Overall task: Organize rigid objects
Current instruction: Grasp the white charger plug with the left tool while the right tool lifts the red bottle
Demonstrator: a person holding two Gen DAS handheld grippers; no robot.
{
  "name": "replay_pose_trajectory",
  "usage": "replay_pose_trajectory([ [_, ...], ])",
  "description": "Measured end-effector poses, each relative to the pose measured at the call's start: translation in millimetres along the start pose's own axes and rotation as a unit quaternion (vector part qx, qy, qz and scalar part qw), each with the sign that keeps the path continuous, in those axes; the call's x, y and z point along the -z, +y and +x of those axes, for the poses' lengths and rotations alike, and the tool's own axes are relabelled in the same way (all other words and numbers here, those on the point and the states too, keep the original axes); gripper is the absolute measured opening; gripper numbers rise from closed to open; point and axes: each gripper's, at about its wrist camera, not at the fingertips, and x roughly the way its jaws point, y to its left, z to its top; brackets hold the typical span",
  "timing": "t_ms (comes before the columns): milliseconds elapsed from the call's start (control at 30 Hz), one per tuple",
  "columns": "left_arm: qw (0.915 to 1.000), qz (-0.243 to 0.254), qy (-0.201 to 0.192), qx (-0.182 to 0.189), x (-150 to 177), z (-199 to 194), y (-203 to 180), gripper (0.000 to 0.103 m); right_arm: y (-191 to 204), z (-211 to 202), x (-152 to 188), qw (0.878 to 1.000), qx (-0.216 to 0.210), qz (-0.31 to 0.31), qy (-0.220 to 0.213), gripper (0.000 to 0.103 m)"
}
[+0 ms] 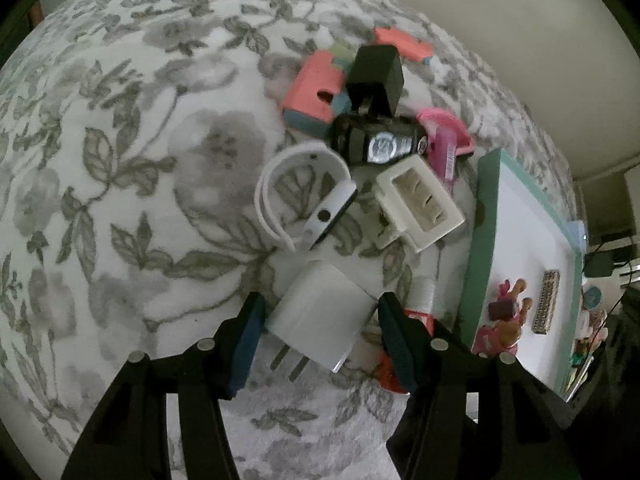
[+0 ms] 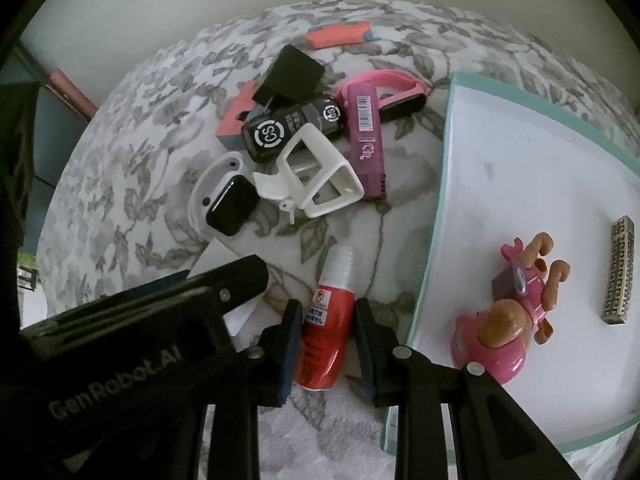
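The left tongs are pointing steeply down at the floral cloth and holding a white charger: both blue pads are pressing on its sides, and its two prongs are sticking out toward 6 o'clock in the left wrist view. The right tongs are standing narrow, clamping a red bottle with a clear cap that is pointing toward 12 o'clock. The bottle's lower end is lying on the cloth just beside the tray.

In the right wrist view, a heap of loose things is lying toward 11 o'clock of the bottle:
- a white watch with a dark face, nearest the tongs
- a white plastic frame, touching a purple stick
- a black bottle with round logos, leaning against a black charger
- a pink band behind the purple stick
- coral foam blocks under the black things, one more lying apart at 12 o'clock

The teal-rimmed tray is sitting at 3 o'clock, carrying a pink toy and, near it, a patterned bar.
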Motion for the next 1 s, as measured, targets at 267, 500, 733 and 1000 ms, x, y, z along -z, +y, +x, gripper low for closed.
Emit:
replay_pose_trajectory([
  [267,1.0,0.005,-0.004,-0.007,1,-4,3,0.061,8,5,0,0.999,0.017,-0.03,0.0,0.028],
  [500,1.0,0.0,-0.005,-0.005,-2,0,-5,0.06,8,4,1,0.999,0.016,-0.031,-0.003,0.027],
  [733,0.9997,-0.014,-0.015,-0.01,-6,-4,1,0.06,4,1,0,1.0,-0.012,-0.014,0.002,0.026],
  [1000,0.9979,-0.023,-0.06,0.001,-12,-30,2,0.06,3,-33,-6,0.999,-0.034,-0.007,-0.035,0.026],
])
